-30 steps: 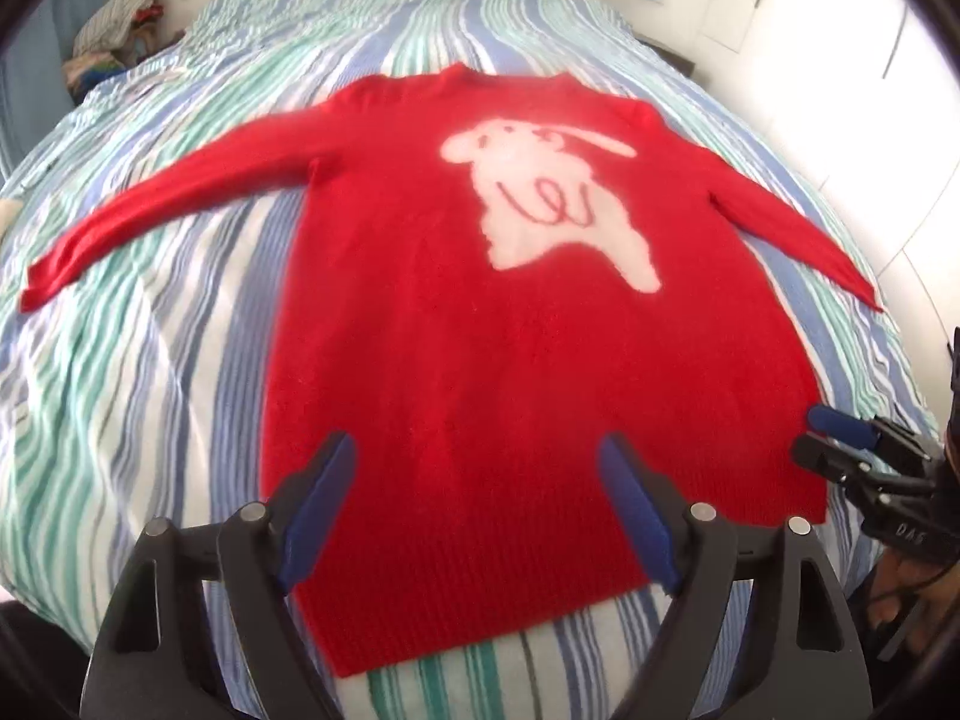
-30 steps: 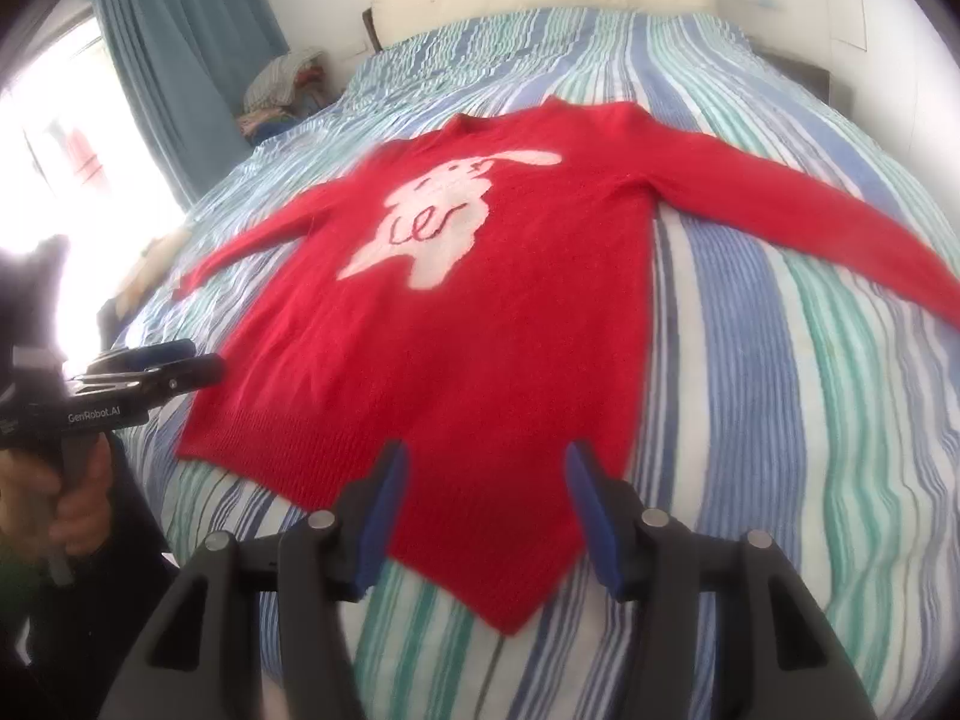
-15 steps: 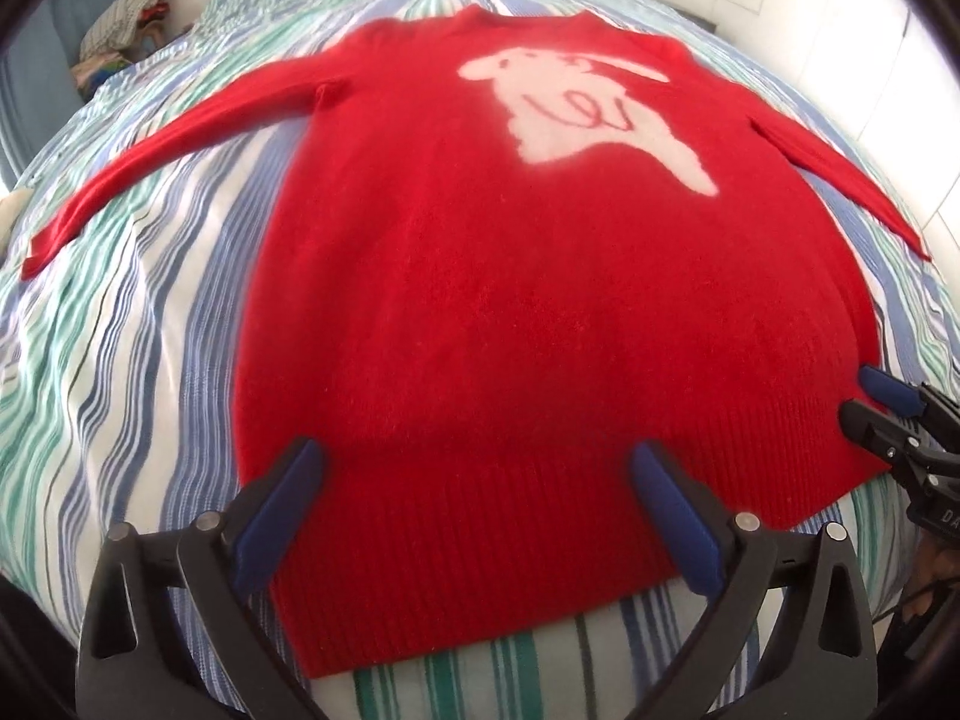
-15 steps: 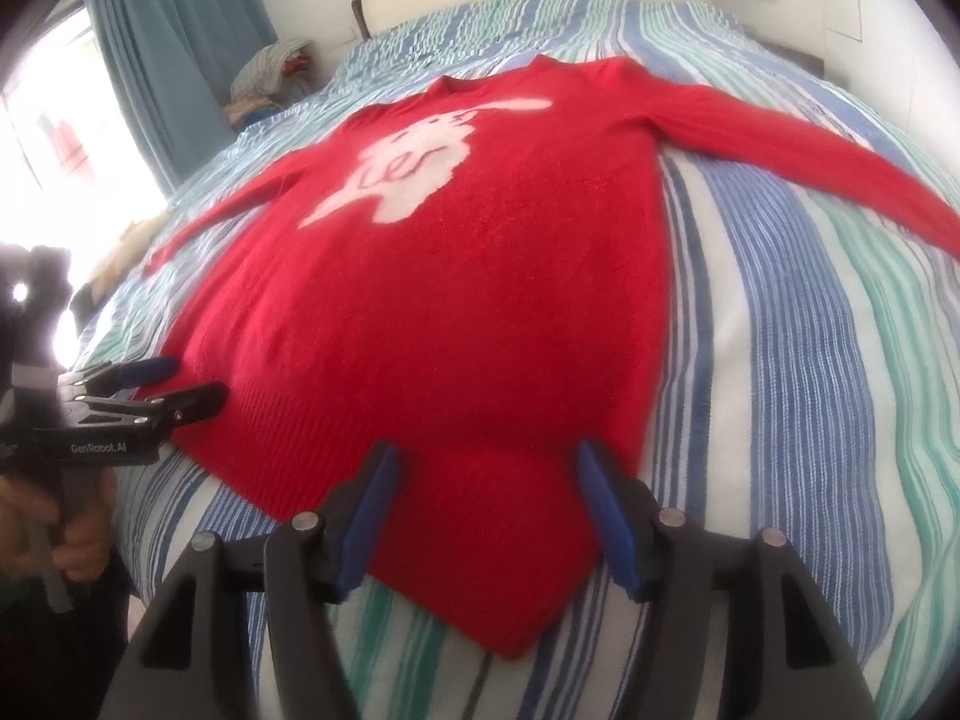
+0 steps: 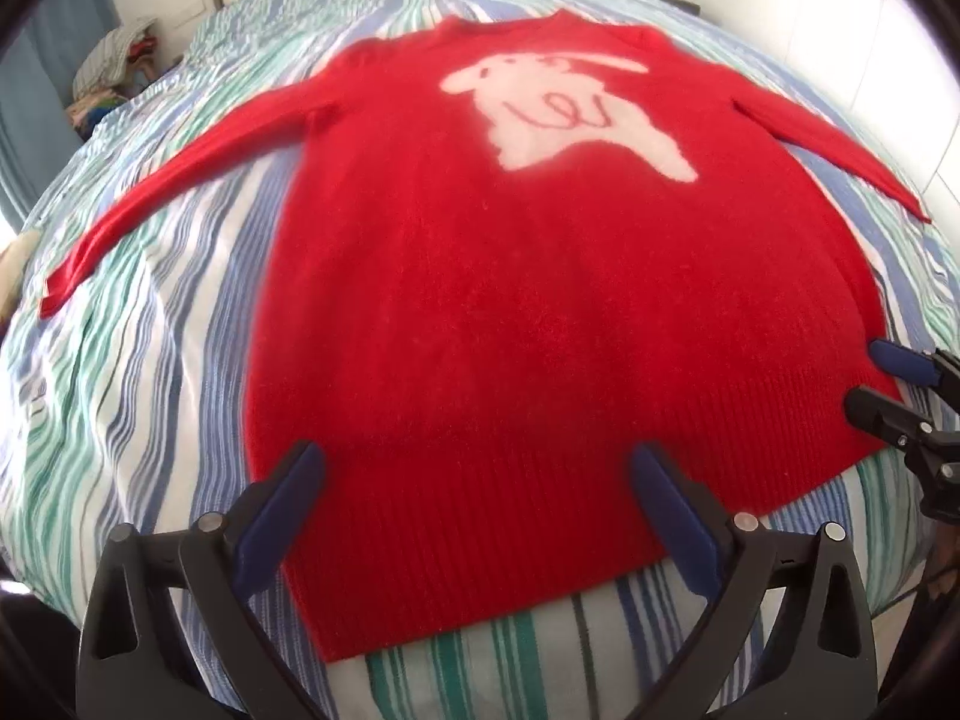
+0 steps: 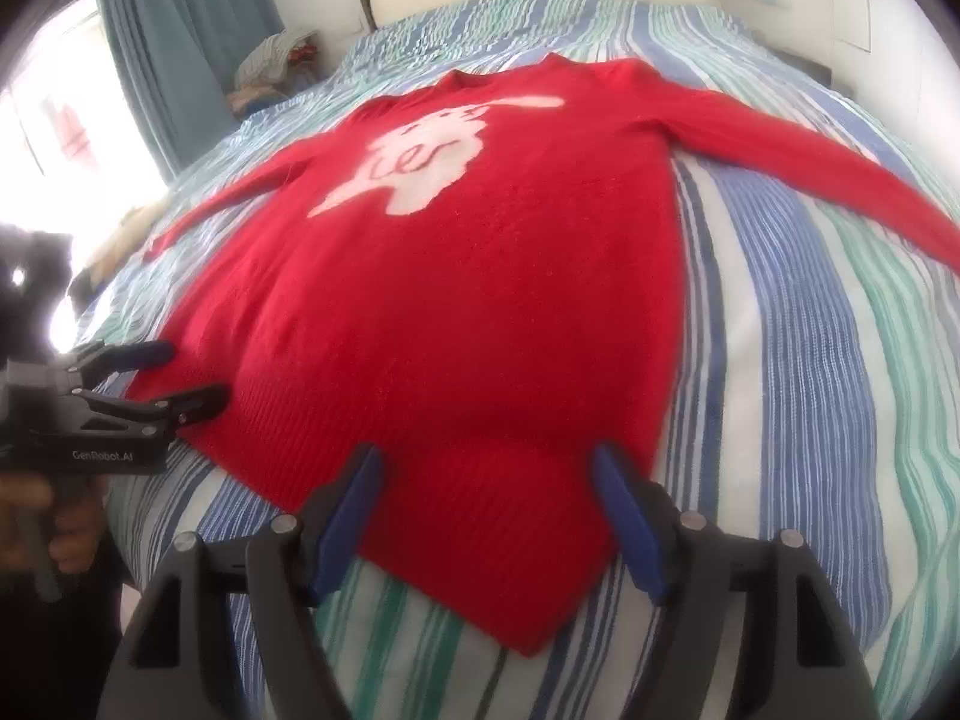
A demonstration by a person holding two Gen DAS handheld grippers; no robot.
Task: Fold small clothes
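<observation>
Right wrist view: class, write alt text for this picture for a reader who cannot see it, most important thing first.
A red sweater with a white animal design lies flat, sleeves spread, on a striped bed. The right gripper hangs open over the ribbed hem near one bottom corner. The left gripper, also open, reaches toward the hem's other corner from the left edge.

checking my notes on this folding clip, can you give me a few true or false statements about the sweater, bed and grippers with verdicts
1. The red knit sweater lies spread flat, sleeves out. True.
2. The striped bedspread is plain white. False: blue, green and white stripes.
3. The left gripper is clamped on the hem. False: its jaws stand open, holding nothing.
4. The right gripper is open near the hem. True.
5. The sweater's white animal motif faces down. False: it faces up.
</observation>
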